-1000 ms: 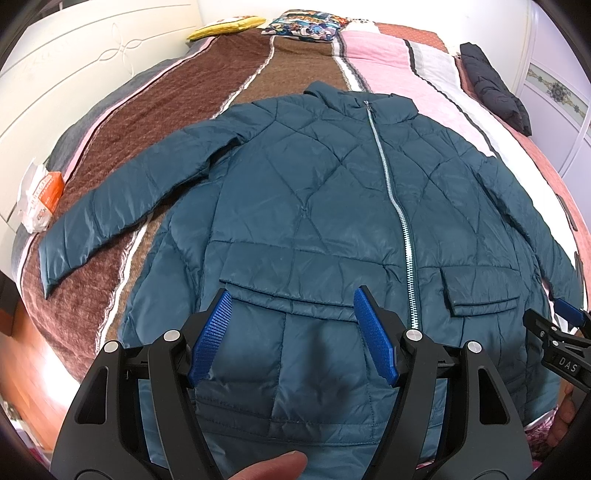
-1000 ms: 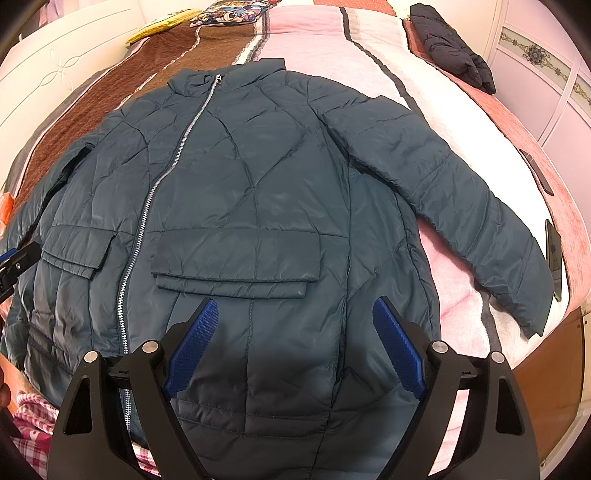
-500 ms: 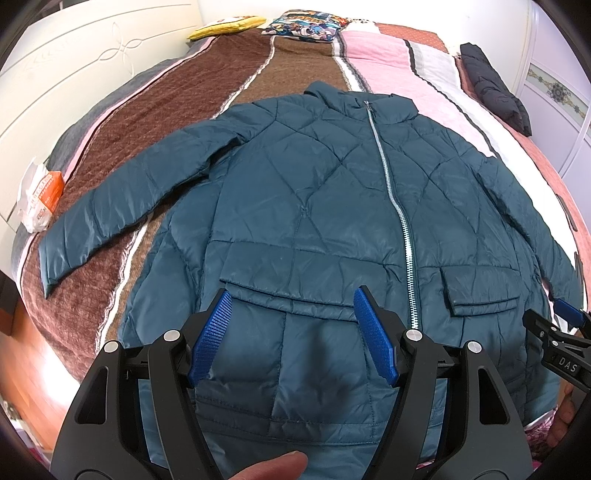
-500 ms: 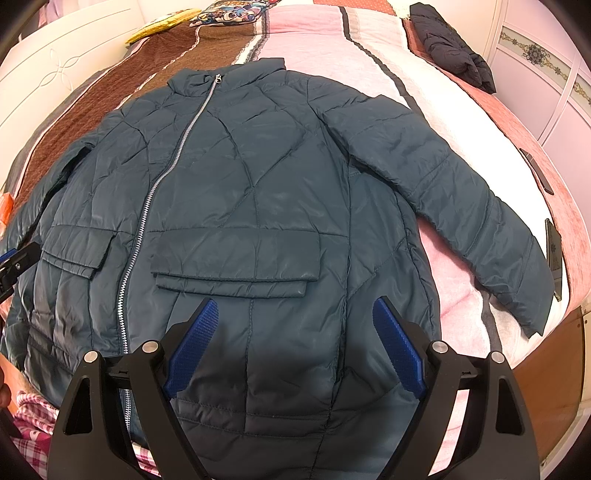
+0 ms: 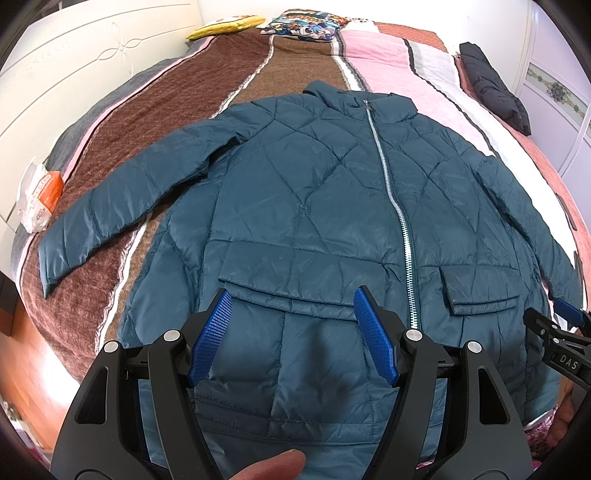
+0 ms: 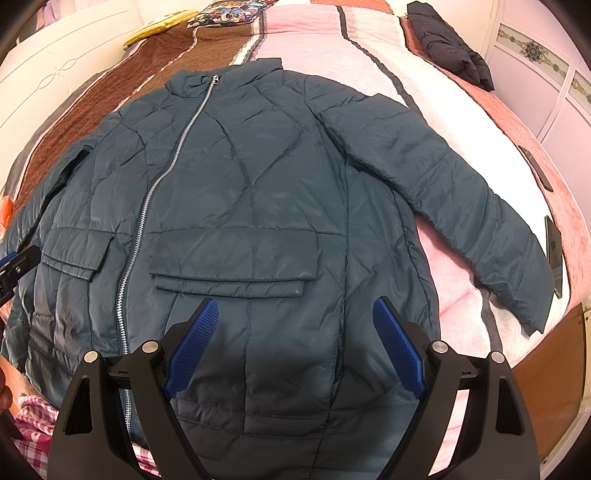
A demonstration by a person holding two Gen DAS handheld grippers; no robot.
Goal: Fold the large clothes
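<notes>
A teal quilted jacket lies flat and zipped on the bed, front up, both sleeves spread out; it also shows in the right wrist view. My left gripper is open and empty, hovering over the jacket's lower left part near the hem. My right gripper is open and empty over the lower right part below a pocket flap. The right gripper's tip shows at the left wrist view's right edge.
The bed has a striped brown, pink and white cover. A dark folded garment lies at the far right. Pillows sit at the head. A white and orange bag lies at the left edge. Dark flat items lie near the right edge.
</notes>
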